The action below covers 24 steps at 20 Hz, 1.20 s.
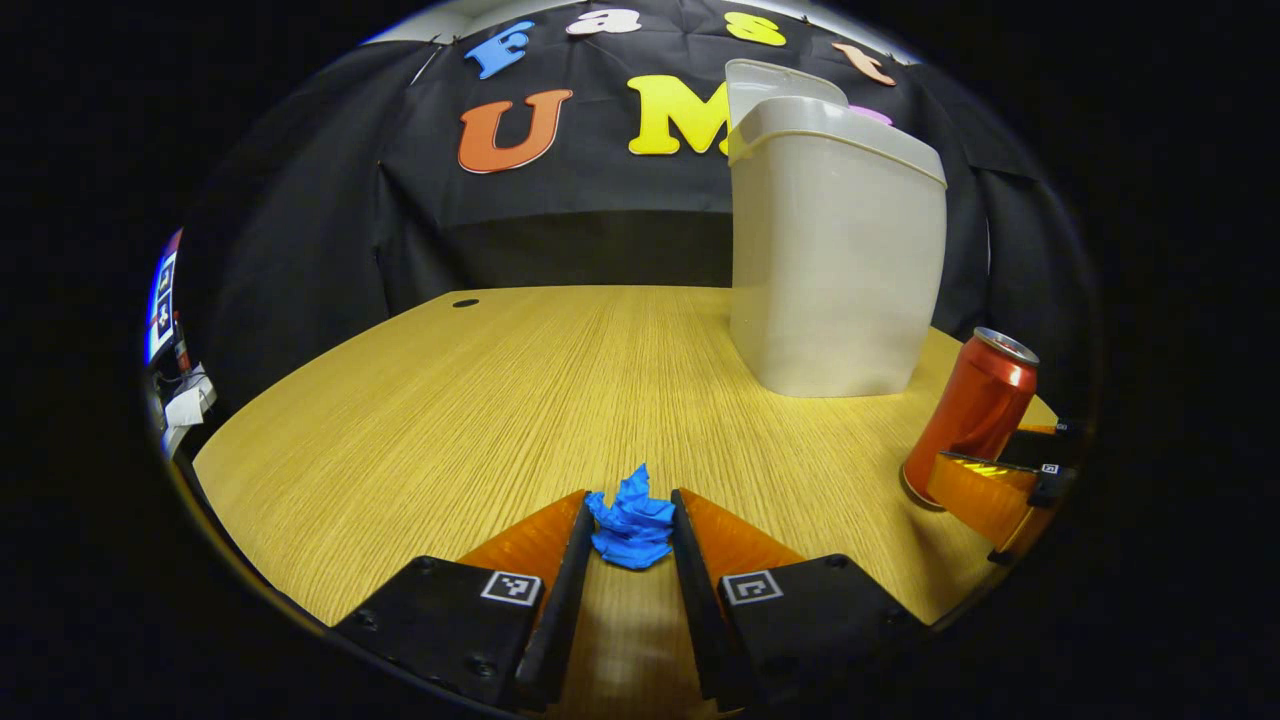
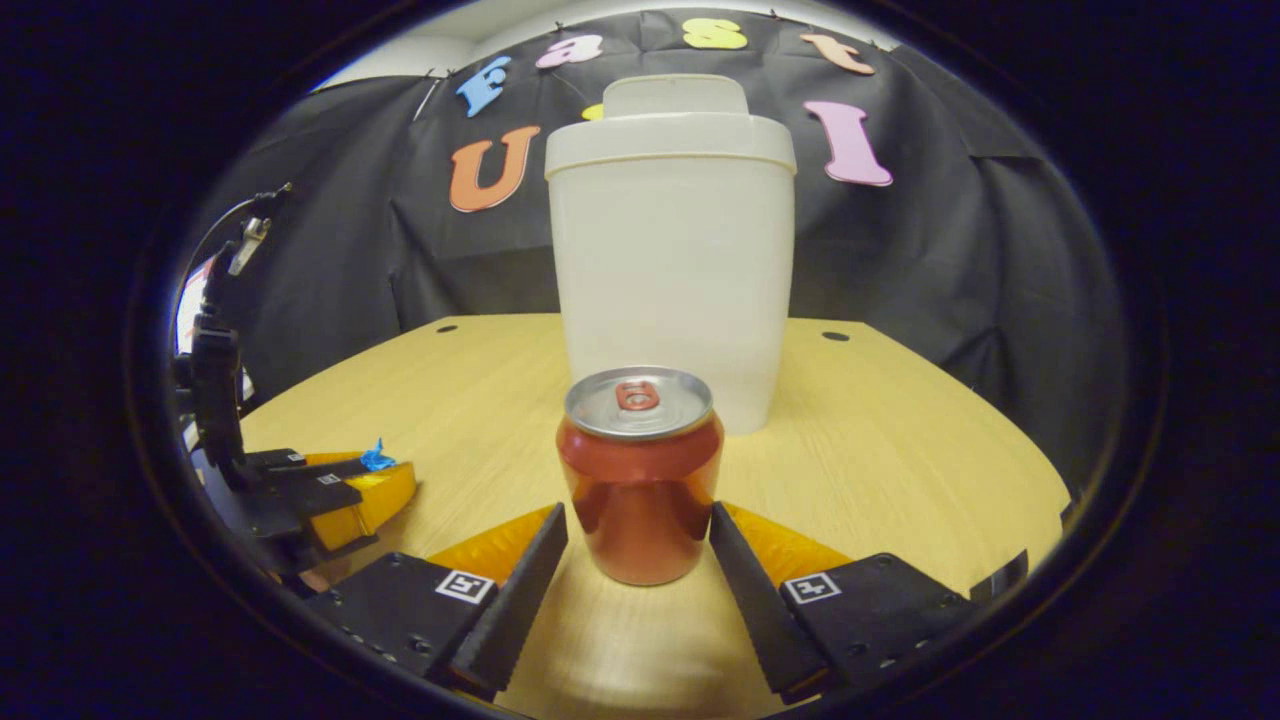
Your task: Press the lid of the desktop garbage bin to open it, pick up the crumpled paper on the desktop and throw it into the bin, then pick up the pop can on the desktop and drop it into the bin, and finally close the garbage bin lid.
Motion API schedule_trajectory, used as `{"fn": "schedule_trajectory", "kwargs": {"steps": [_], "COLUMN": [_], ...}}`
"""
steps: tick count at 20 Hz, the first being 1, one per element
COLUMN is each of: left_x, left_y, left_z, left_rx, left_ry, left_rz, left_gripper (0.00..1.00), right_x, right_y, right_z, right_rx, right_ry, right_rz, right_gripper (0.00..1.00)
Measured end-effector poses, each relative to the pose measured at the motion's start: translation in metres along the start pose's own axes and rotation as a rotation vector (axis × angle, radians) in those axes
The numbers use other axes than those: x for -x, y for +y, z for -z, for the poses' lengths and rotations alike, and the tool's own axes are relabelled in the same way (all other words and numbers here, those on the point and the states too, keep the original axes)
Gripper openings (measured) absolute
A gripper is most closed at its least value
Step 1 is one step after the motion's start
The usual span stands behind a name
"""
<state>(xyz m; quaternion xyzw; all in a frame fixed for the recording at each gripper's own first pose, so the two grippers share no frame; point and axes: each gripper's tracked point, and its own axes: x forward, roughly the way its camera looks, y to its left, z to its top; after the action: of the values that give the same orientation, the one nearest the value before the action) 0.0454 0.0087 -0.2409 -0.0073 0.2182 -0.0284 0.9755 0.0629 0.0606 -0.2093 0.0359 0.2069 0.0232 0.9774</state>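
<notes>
Blue crumpled paper (image 1: 632,525) sits on the wooden desktop (image 1: 480,400), clamped between the left gripper (image 1: 630,535) fingers — light, soft, compressible; a grip across its middle should hold. The red pop can (image 2: 640,480) stands upright between the right gripper (image 2: 638,550) fingers, which are spread and not touching — thin-walled, smooth, probably slippery; grasp mid-body, gently. Behind stands the garbage bin (image 2: 670,270), lid raised.

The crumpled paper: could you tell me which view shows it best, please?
The left gripper view: the crumpled paper sits close and whole between that gripper's fingers. The right gripper view shows just a small scrap of it at the far gripper's fingers.
</notes>
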Motion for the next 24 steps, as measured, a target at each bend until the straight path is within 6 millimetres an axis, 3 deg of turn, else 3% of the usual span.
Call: {"fn": "schedule_trajectory", "kwargs": {"steps": [2,6,15,18,24], "left_x": [0.001,0.006,0.059,0.078,0.101], "left_y": [0.002,0.001,-0.016,-0.015,-0.022], "left_z": [-0.002,-0.01,-0.074,-0.096,-0.159], "left_rx": [-0.004,0.001,-0.037,-0.029,-0.001], "left_ry": [-0.006,-0.021,-0.173,-0.22,-0.312], "left_rz": [0.006,0.003,0.011,0.003,-0.052], "left_gripper": [0.46,0.44,0.44,0.44,0.43], "right_x": [0.001,0.014,0.076,0.095,0.114], "right_y": [0.001,0.0,-0.002,-0.012,-0.024], "right_z": [-0.003,-0.015,-0.075,-0.094,-0.118], "right_rx": [0.001,0.02,0.088,0.099,0.092], "right_ry": [-0.008,-0.061,-0.241,-0.282,-0.323], "right_rz": [-0.004,-0.006,-0.041,-0.048,-0.118], "right_gripper": [0.81,0.81,0.8,0.79,0.8]}}
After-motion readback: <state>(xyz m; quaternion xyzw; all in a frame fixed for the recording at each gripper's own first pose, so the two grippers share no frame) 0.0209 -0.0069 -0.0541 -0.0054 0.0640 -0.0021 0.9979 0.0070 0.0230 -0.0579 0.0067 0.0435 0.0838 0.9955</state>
